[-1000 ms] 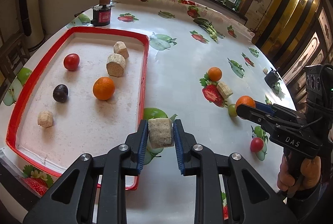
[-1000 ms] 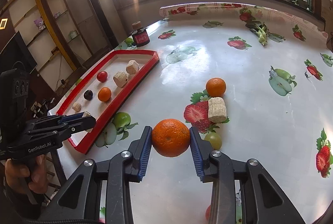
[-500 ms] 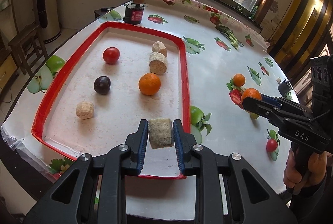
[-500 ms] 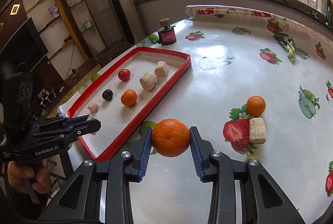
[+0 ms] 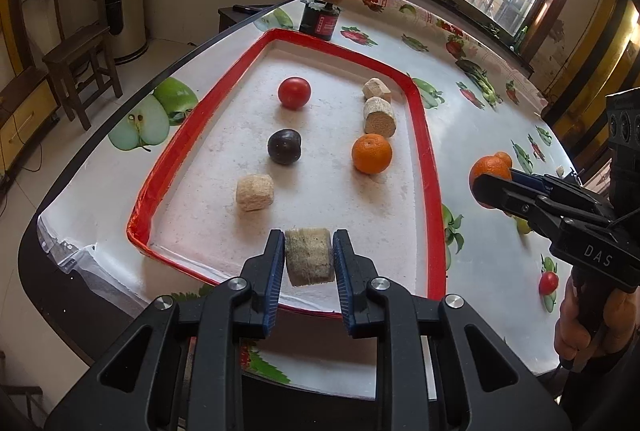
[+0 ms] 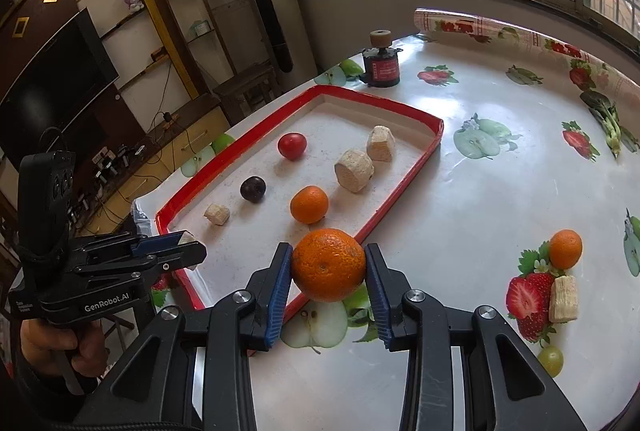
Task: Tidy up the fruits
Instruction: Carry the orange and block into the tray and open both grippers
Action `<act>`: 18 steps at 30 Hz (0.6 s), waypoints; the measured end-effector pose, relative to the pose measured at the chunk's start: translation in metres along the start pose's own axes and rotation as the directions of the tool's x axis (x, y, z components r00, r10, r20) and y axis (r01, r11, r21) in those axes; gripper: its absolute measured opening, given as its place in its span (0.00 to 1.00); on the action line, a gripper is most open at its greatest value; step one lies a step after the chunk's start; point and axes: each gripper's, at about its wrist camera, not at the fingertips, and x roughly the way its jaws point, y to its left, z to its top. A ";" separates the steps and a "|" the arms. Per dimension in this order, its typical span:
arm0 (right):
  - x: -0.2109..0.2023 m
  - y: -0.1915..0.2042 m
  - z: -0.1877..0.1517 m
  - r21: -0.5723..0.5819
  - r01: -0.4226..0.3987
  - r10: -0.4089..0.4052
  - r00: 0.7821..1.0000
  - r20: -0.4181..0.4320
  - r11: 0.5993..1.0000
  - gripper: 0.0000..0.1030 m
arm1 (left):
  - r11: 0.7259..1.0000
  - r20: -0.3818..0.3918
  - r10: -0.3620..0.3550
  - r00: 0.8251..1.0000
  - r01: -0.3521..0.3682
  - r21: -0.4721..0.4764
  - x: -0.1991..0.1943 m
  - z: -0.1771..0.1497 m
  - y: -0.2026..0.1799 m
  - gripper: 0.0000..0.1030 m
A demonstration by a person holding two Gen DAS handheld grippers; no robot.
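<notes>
Clamped in left gripper (image 5: 308, 263): tan fibrous cylinder (image 5: 309, 259), hanging above red-rimmed white tray (image 5: 424, 135); open tray floor at twelve o'clock.

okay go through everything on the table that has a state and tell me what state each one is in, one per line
left gripper: shut on the tan block, above the red tray
right gripper: shut on the big orange
small orange: loose on the table
dark bottle: upright, stoppered
</notes>
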 end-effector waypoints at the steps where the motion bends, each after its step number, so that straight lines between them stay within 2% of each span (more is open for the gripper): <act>1: 0.003 0.004 0.001 -0.009 -0.007 0.007 1.000 -0.004 1.000 0.35 | 1.000 -0.002 0.002 1.000 -0.002 -0.002 0.000 0.000 0.003 0.21; 10: 0.049 0.041 0.005 -0.089 -0.053 0.045 0.995 -0.087 0.995 0.35 | 1.000 -0.017 0.022 1.000 -0.022 0.000 0.007 0.003 0.013 0.21; 18: 0.076 0.047 0.004 -0.114 -0.050 0.035 0.990 -0.134 0.992 0.35 | 0.999 -0.033 0.050 0.998 -0.050 0.010 0.016 0.003 0.018 0.21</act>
